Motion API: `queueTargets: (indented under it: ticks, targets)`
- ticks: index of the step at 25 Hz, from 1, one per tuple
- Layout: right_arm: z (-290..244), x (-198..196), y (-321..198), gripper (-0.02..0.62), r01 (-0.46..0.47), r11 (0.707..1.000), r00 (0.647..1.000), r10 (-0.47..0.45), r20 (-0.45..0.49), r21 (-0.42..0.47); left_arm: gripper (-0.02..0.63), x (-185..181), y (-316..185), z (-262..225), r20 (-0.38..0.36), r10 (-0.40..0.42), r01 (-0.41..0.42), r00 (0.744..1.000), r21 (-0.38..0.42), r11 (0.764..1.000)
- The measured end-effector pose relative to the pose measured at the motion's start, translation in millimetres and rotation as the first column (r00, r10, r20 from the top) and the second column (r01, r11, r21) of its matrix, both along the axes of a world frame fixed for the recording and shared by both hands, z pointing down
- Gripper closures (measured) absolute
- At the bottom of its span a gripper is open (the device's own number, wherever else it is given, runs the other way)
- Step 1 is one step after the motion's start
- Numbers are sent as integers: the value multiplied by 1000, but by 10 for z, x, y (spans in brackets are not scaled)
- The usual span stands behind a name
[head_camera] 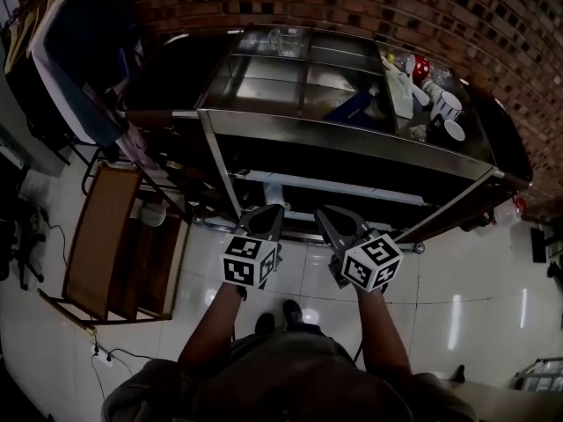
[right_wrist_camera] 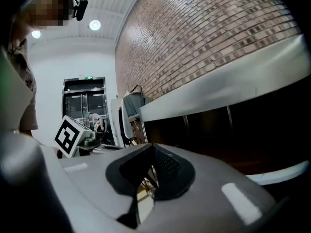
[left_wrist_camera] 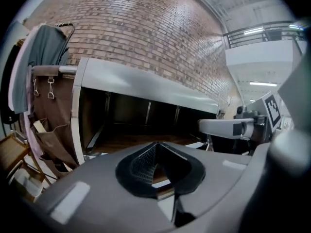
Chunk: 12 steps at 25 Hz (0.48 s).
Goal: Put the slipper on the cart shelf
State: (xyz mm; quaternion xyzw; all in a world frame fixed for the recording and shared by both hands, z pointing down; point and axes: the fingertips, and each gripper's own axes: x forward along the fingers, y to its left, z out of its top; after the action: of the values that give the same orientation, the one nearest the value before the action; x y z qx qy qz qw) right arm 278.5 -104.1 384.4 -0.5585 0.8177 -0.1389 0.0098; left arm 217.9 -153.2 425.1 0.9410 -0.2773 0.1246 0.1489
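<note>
Both left gripper and right gripper are being held, jaws together and empty, near the steel cart, risking knocks.

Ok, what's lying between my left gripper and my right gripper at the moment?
Nothing stands between the left gripper and the right gripper: the head view shows only bare white floor tile in that gap, before the cart.
</note>
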Motion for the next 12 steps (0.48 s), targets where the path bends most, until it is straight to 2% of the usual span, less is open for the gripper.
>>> queueTargets:
  ticks: [5, 12]
  targets:
    - [-188, -108, 13, 597, -1, 999, 1000, 2, -18, 42, 598, -40, 11, -197, -11, 18, -18, 1000, 38, 999]
    - [-216, -191, 9, 597, 10, 999, 999, -8, -45, 44, 598, -105, 58, -253, -11, 30, -29, 1000, 45, 999]
